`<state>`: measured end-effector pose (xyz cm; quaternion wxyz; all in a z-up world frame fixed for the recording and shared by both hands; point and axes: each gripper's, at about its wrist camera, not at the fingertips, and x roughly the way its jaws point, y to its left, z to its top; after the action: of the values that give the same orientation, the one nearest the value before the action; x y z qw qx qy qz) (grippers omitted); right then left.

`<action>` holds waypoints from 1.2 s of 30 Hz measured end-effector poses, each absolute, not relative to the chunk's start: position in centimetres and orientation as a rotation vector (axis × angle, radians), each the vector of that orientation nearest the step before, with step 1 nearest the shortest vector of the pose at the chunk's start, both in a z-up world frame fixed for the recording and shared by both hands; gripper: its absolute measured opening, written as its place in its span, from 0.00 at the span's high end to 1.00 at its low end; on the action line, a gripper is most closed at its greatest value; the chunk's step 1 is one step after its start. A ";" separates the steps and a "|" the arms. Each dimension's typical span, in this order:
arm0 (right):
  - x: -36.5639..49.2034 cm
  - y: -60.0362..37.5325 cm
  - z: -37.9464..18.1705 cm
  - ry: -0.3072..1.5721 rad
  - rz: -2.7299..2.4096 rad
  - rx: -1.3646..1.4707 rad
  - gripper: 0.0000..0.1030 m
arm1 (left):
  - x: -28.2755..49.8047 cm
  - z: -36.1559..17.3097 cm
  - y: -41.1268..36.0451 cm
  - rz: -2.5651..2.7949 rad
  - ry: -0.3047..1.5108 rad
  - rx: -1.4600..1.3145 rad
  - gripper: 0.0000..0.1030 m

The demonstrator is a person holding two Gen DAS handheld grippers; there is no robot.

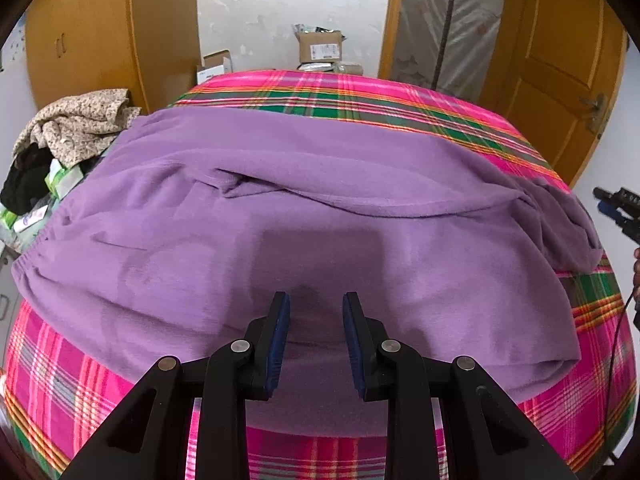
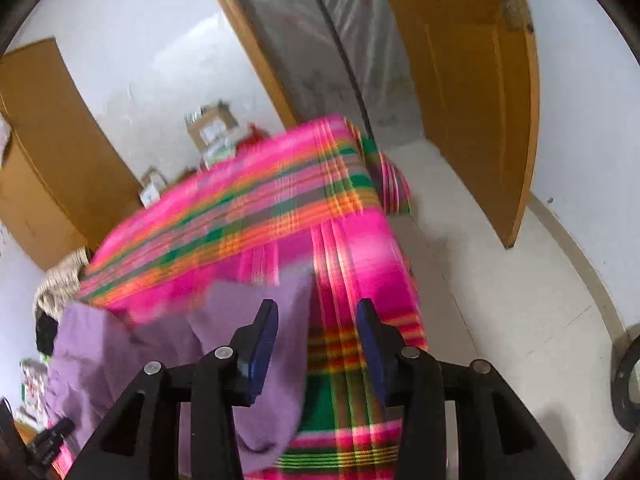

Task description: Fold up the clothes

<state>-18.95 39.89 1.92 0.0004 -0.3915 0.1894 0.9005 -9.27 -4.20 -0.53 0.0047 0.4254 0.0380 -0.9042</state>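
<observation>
**Purple top spread out under my two claws**

Past my left claw (image 1: 316,340) I see a heap of spotty cloth (image 1: 82,124) and some small boxes off to its left, at the bed's side. Far ahead of it stand cardboard boxes (image 1: 320,46) by the white wall, with a brown door (image 1: 560,52) to the right.

The purple top (image 1: 280,216) lies flat on the pink checked blanket (image 1: 592,408), right below and ahead of my left claw. One bunched part sits at its far right end.

My left claw points down at the top. Its blue pads (image 1: 280,340) stand apart with only cloth far below, holding nothing.

My right claw (image 2: 316,344) tilts down too, and its picture is blurry. Its pads stand wide apart. A fold of purple cloth lies under its left pad, but I am not squeezing it.

To the right of my right claw the blanket drops off the bed's edge, and bare white floor (image 2: 520,320) opens up there.
</observation>
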 end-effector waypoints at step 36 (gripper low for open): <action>-14.5 35.4 4.7 0.397 2.965 -1.189 0.69 | -7.9 0.3 -4.1 -2.864 0.138 1.290 0.73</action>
<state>-14.52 35.41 4.66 -0.0386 -0.3692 0.1234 0.9203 -7.95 -4.12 0.33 -0.0013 0.4102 0.0438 -0.9109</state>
